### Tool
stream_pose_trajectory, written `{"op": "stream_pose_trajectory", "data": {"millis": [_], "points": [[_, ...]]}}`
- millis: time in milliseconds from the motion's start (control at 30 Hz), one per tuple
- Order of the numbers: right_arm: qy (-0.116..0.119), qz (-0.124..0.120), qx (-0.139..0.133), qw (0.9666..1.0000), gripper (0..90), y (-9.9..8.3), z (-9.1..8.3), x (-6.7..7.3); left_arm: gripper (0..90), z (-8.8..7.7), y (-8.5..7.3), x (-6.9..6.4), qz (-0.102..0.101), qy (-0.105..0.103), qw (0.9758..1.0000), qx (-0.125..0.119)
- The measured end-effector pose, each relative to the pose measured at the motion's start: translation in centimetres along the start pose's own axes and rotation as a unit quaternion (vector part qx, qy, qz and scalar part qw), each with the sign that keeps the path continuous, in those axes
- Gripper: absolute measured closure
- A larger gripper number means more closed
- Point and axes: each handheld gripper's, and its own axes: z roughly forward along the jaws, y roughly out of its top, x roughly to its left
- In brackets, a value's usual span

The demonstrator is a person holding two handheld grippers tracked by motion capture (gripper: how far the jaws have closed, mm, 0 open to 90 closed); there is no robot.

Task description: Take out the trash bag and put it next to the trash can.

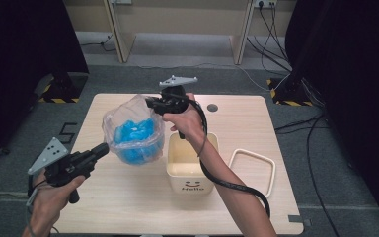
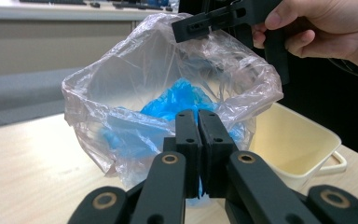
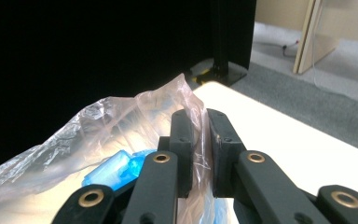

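Observation:
A clear plastic bag (image 1: 133, 131) with blue pieces (image 1: 135, 137) inside hangs open between my two grippers, just left of a cream bin (image 1: 191, 173) marked "Hello". My left gripper (image 1: 103, 148) is shut on the bag's near left rim; in the left gripper view its jaws (image 2: 198, 116) stand together against the film of the bag (image 2: 121, 93). My right gripper (image 1: 150, 103) is shut on the far rim. In the right gripper view the film (image 3: 98, 130) runs between its jaws (image 3: 199, 119), with blue pieces (image 3: 112, 172) below. The bin (image 2: 298, 144) is empty inside.
A cream lid frame (image 1: 254, 154) lies flat to the right of the bin. A small grey disc (image 1: 212, 107) sits near the table's far edge. The right gripper's cable (image 1: 227, 180) trails across the bin's front corner. Black curtains and floor cables surround the table.

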Motion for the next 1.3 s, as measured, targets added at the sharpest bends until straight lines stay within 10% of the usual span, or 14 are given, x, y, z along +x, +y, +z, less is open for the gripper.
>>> {"op": "stream_pose_trajectory", "data": {"millis": [633, 967, 1300], "points": [[-0.003, -0.002, 0.079, 0.9969, 81.7, -3.5, 5.7, 0.5, 86.5, 0.9, -4.8, 2.0, -0.021, 0.038, 0.9982, 0.042], [-0.020, 0.001, 0.090, 0.9957, 79.7, -3.8, 6.2, -0.1, 83.0, 2.0, -5.9, 1.2, -0.027, 0.021, 0.9981, 0.051], [-0.038, 0.025, 0.095, 0.9944, 50.7, -3.7, 6.0, -0.9, 62.8, 3.9, -6.0, -0.8, -0.010, -0.007, 0.9977, 0.067]]}}
